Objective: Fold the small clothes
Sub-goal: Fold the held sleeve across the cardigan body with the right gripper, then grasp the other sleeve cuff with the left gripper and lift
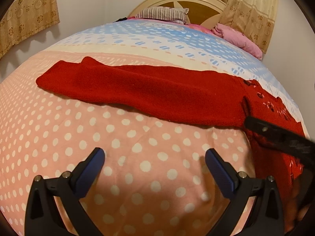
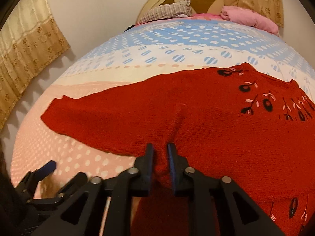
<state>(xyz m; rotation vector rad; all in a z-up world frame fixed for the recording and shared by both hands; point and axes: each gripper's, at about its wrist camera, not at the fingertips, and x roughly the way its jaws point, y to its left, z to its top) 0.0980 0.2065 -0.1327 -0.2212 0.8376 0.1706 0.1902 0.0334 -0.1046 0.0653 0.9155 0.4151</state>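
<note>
A red knit sweater point(image 2: 206, 122) with black flower embroidery lies spread on the bed, one sleeve stretched out to the left; it also shows in the left wrist view point(image 1: 149, 92). My right gripper point(image 2: 160, 157) is shut on a bunch of the sweater's near edge, red cloth pinched between its blue pads. My left gripper point(image 1: 154, 157) is open and empty, low over the pink dotted bedspread just in front of the sleeve. The right gripper's black finger shows at the right of the left wrist view point(image 1: 275, 133). The left gripper shows at the lower left of the right wrist view point(image 2: 46, 169).
The bedspread point(image 1: 98, 137) is pink with white dots near me, blue and white farther off. A striped pillow point(image 1: 163, 14) and a pink bundle point(image 1: 238, 37) lie by the round headboard point(image 1: 177, 0). Curtains point(image 1: 27, 19) hang on both sides of the wall.
</note>
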